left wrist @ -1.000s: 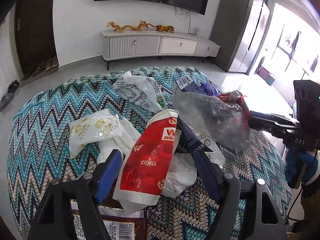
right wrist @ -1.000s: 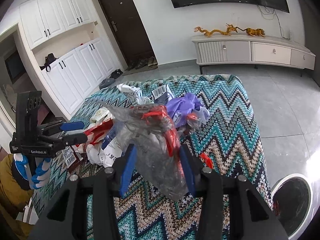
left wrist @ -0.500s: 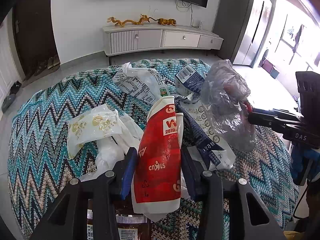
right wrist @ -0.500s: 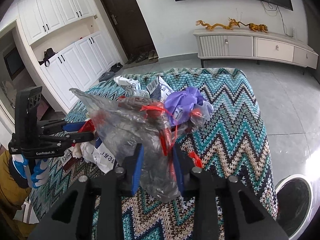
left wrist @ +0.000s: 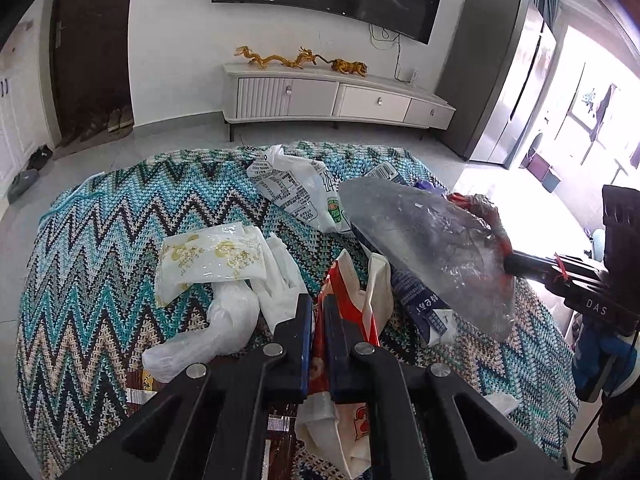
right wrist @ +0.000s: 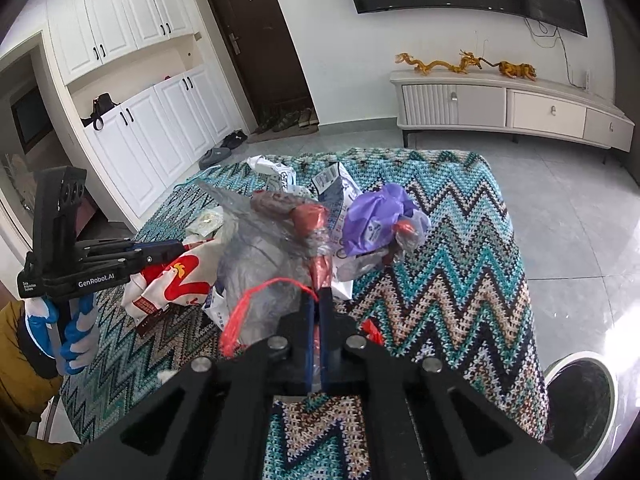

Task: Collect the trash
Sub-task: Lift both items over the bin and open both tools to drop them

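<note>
Both grippers have just been closing, each with a piece of trash between its jaws, and both grips are now made. The left gripper (left wrist: 318, 312) is clamped tight on the red-and-white wrapper (left wrist: 352, 304), which a second ago lay loose between wide-open jaws; it is now pinched into a narrow fold, its lower end hanging below the pads. The right gripper (right wrist: 318, 304) is pressed together on the clear plastic bag (right wrist: 264, 264) with its red tie string (right wrist: 256, 300). The bag, slack a second ago, now stands bunched up off the zigzag blanket (right wrist: 448, 280).

Left lying on the blanket: white printed bag (left wrist: 296, 188) toward the far edge, gold-patterned packet (left wrist: 208, 256) and crumpled white plastic (left wrist: 236, 312) toward the left edge, purple wad (right wrist: 376, 216) near the middle.

Reading: pick-up stage done for two items at once. Next step is likely carrying both to the bin (right wrist: 580, 396), on the floor off the blanket's near right corner. Risk: the thin bag film could slip from the pads.
</note>
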Available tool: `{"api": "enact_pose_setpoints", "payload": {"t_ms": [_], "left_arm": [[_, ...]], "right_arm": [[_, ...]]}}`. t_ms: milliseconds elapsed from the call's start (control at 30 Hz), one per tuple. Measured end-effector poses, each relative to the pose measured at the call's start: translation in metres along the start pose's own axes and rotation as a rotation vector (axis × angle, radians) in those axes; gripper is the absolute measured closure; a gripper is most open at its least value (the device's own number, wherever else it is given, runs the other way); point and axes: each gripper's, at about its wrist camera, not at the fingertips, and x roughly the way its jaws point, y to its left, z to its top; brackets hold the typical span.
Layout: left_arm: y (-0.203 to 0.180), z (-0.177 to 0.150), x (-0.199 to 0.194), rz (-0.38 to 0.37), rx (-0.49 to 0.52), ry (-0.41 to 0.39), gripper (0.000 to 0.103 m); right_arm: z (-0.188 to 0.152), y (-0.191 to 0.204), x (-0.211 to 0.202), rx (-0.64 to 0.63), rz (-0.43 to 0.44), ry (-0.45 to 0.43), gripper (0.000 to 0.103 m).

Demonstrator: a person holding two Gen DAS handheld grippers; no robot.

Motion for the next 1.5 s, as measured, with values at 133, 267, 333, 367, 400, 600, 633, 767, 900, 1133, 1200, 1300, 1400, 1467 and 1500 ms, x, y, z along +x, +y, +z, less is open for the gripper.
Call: {"api": "enact_pose_setpoints", "payload": {"t_ms": [133, 267, 333, 367, 400, 600, 633, 767, 900, 1133, 1200, 1300, 1400, 1467, 1500], "left_arm": [[0.001, 0.003, -0.020, 0.002, -0.018, -0.042, 0.097], [0.000, 0.005, -0.045, 0.008, -0.027, -0.089, 0.097], [0.000, 0.005, -0.060, 0.015, -0.030, -0.116, 0.097], [-0.001, 0.005, -0.068, 0.017, -0.032, -0.128, 0.097], [0.000, 0.005, -0.074, 0.021, -0.033, -0.140, 0.097], [-0.009, 0.010, -0.121, 0.008, -0.044, -0.215, 0.097], [-0.013, 0.013, -0.128, 0.002, -0.041, -0.227, 0.097], [-0.039, 0.030, -0.143, -0.034, -0.020, -0.263, 0.097], [-0.078, 0.052, -0.139, -0.088, 0.013, -0.270, 0.097], [-0.190, 0.086, -0.079, -0.198, 0.131, -0.188, 0.097], [-0.226, 0.092, -0.051, -0.225, 0.170, -0.149, 0.097], [-0.282, 0.091, -0.005, -0.258, 0.222, -0.083, 0.097], [-0.327, 0.088, 0.043, -0.290, 0.256, -0.008, 0.097], [-0.352, 0.083, 0.074, -0.300, 0.274, 0.041, 0.097], [-0.364, 0.080, 0.091, -0.305, 0.281, 0.069, 0.097]], "right_arm": [[0.000, 0.007, -0.017, -0.009, -0.006, -0.034, 0.102], [0.004, 0.015, -0.039, -0.012, -0.009, -0.082, 0.102], [0.004, 0.021, -0.054, -0.017, -0.014, -0.110, 0.102], [0.004, 0.024, -0.061, -0.019, -0.016, -0.123, 0.102], [0.005, 0.026, -0.068, -0.022, -0.019, -0.135, 0.102], [0.003, 0.036, -0.118, -0.035, -0.054, -0.220, 0.102], [0.002, 0.035, -0.126, -0.032, -0.061, -0.235, 0.102], [-0.006, 0.020, -0.161, -0.005, -0.099, -0.291, 0.102], [-0.019, -0.013, -0.195, 0.047, -0.159, -0.341, 0.102], [-0.057, -0.097, -0.236, 0.184, -0.337, -0.366, 0.102], [-0.073, -0.125, -0.240, 0.238, -0.390, -0.354, 0.102], [-0.100, -0.171, -0.238, 0.332, -0.453, -0.321, 0.102], [-0.123, -0.213, -0.228, 0.413, -0.488, -0.277, 0.102], [-0.139, -0.237, -0.218, 0.458, -0.508, -0.243, 0.102], [-0.147, -0.250, -0.211, 0.481, -0.515, -0.224, 0.102]]}}
